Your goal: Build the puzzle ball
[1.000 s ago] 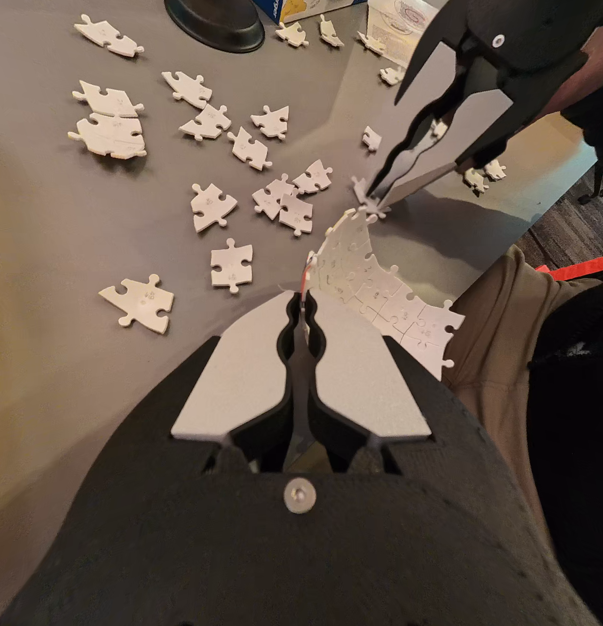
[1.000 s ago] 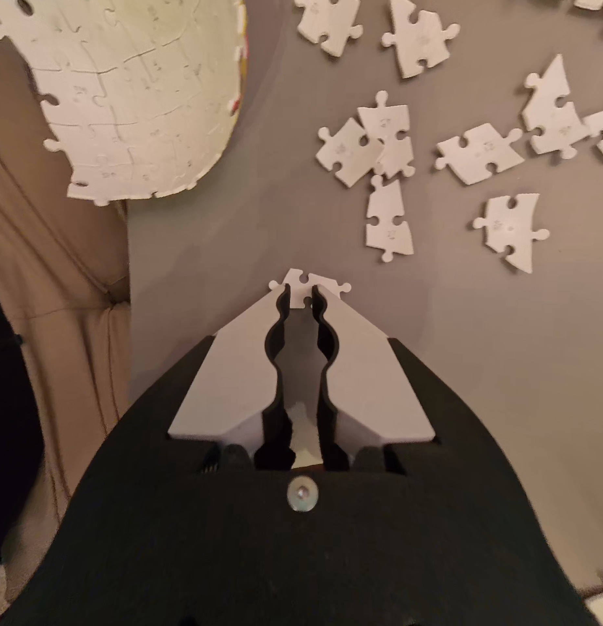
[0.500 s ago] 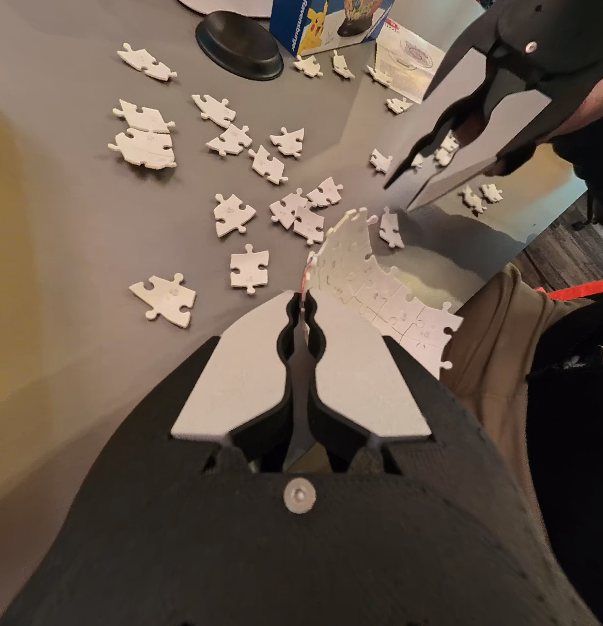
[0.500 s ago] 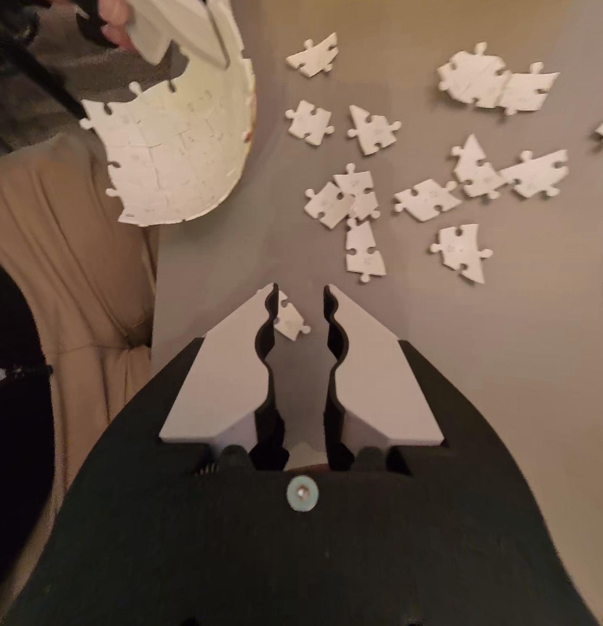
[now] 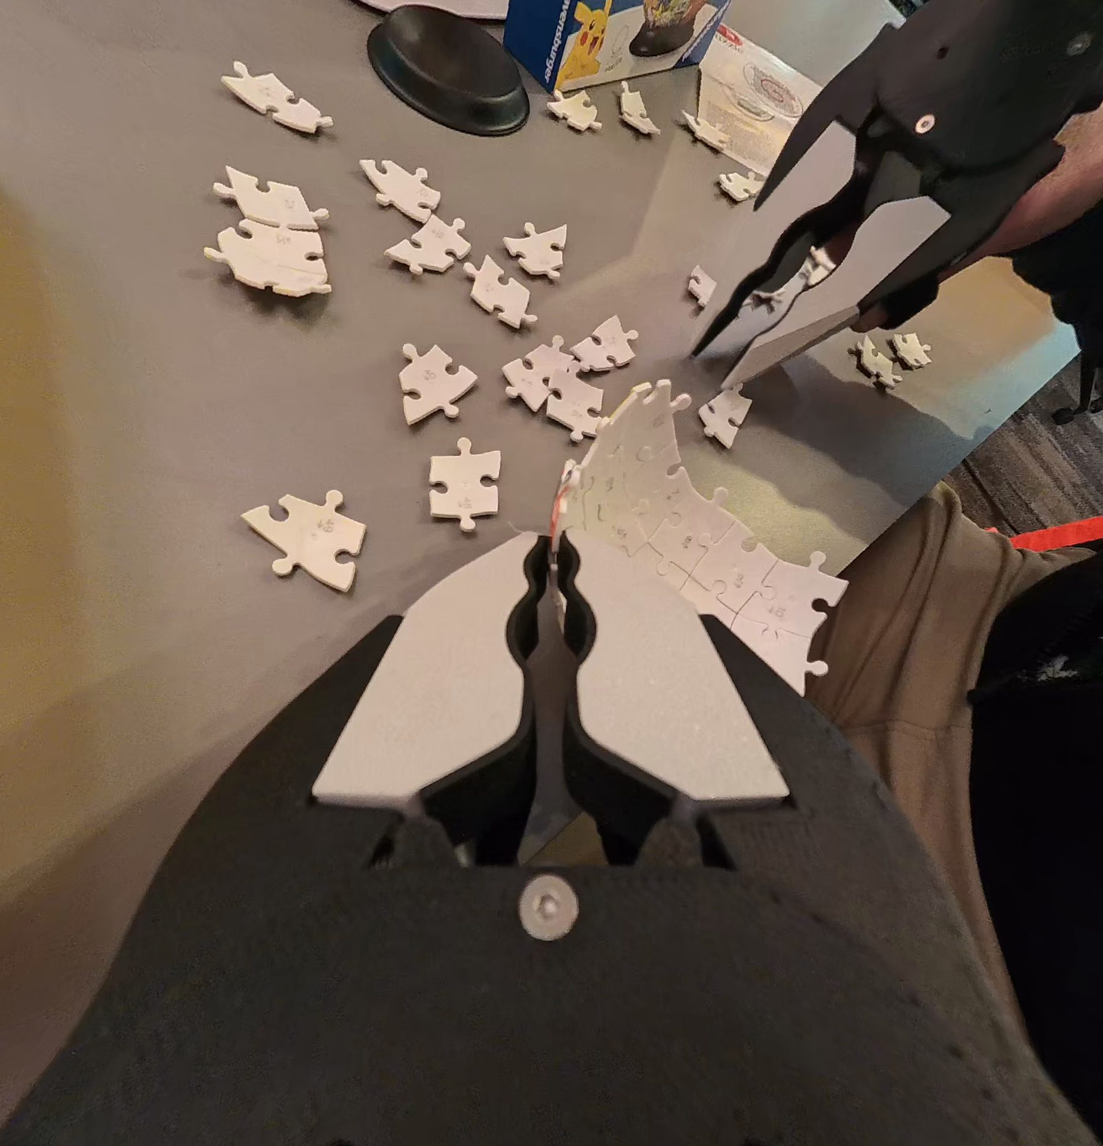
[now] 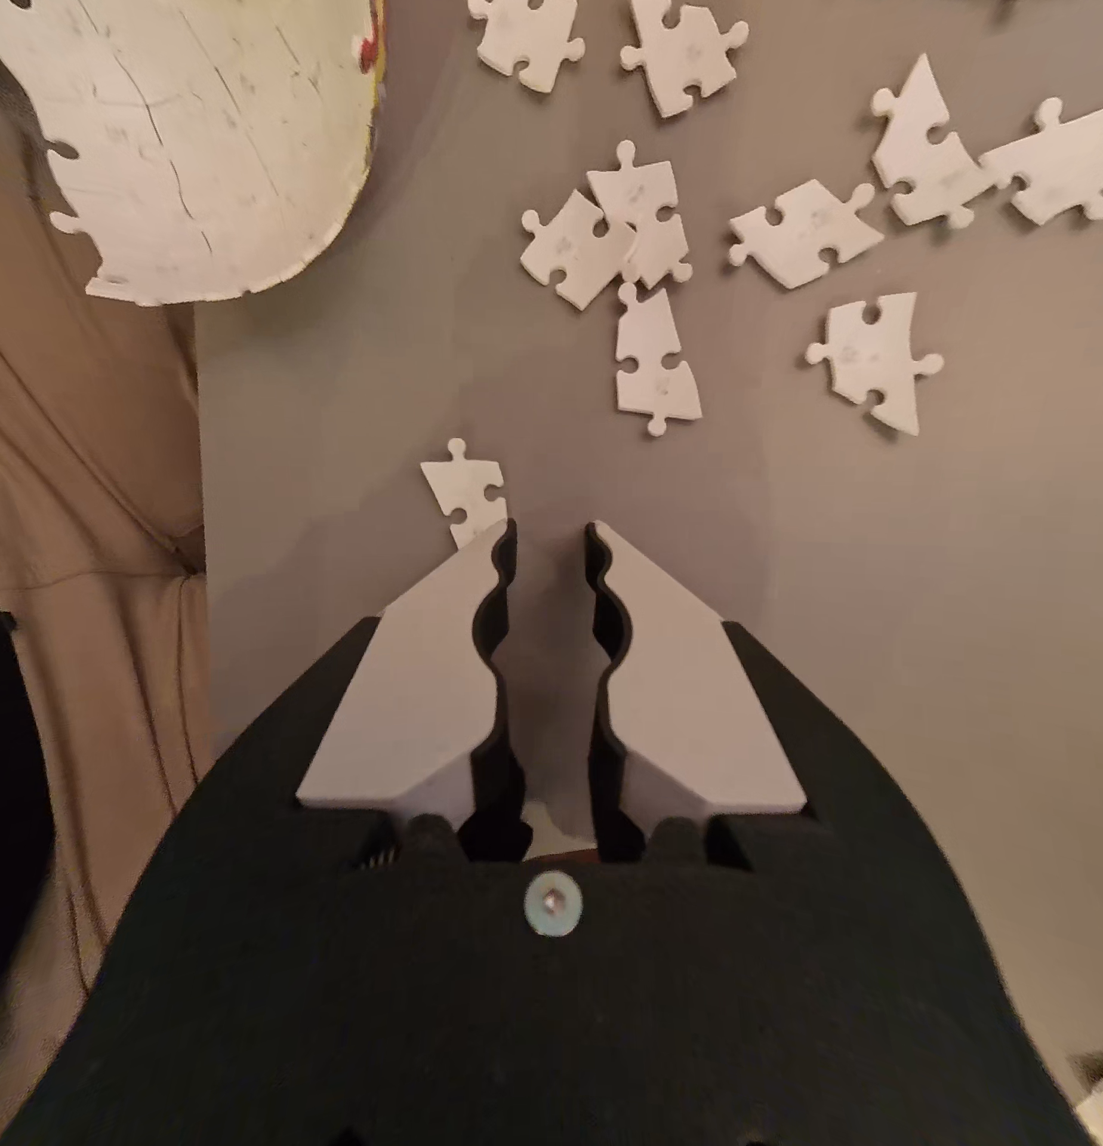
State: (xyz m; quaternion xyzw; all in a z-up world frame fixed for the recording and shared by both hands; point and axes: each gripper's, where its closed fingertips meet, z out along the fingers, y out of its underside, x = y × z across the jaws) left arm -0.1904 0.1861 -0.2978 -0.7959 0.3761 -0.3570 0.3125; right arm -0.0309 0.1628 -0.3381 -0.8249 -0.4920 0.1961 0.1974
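Right now the left tongs (image 5: 556, 546) pinch the curved puzzle shell (image 5: 691, 533) at its rim above the worktop (image 5: 133, 403), while the right tongs (image 6: 549, 533) hang parted and empty beside a loose piece (image 6: 468, 493) — better centred over it before closing.

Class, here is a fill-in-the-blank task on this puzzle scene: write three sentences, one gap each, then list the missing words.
1. The left gripper is ____ on the rim of the curved puzzle shell.
2. The right gripper is open and holds ____.
3. The loose piece nearest the right gripper lies on the ____ table.

Missing words: shut; nothing; grey
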